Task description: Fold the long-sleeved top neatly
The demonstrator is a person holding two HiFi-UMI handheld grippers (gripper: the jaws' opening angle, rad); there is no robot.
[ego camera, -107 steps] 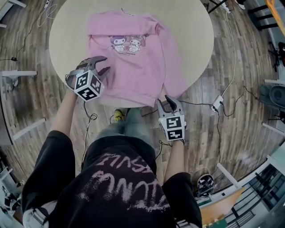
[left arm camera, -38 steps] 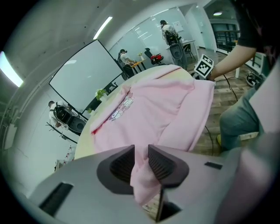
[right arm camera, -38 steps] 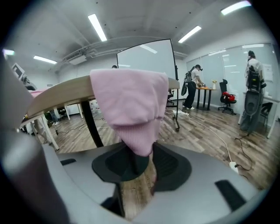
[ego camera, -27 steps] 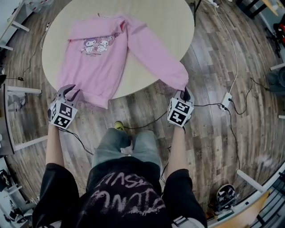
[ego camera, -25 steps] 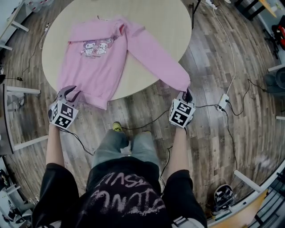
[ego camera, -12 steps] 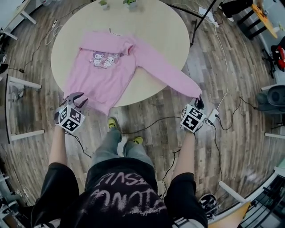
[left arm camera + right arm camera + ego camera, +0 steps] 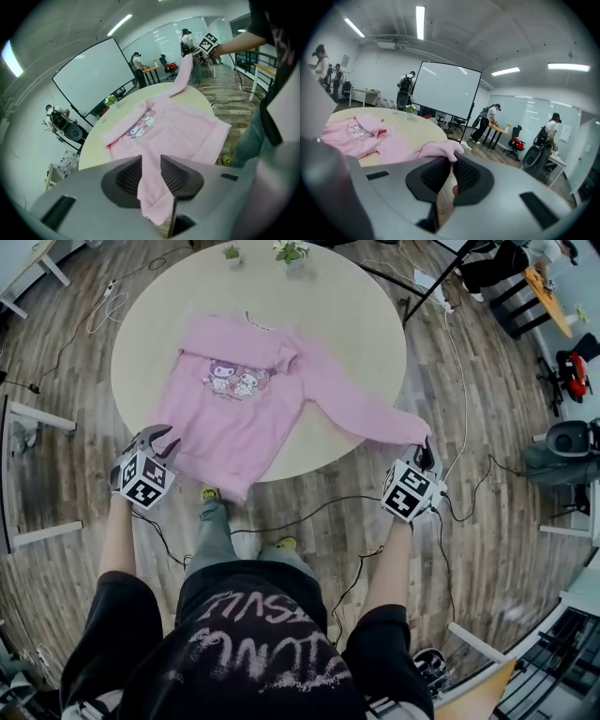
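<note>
While the soft pink top (image 7: 246, 409) drapes the round counter (image 7: 361, 324), left tongs (image 7: 155, 438) clamp its edge; right tongs (image 7: 427, 451), arm outstretched, pinch the ribbed cuff (image 7: 440, 149).

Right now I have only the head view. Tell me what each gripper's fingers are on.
Observer: In the left gripper view, the left gripper has a strip of the top pinched between its fingers.
Operator: Now the right one.
Observer: In the right gripper view, the right gripper is shut on the cuff, which bunches just past the tips.
Operator: Say whether any fabric hangs loose.
Observer: In the left gripper view, the end of that strip droops below the pads.
</note>
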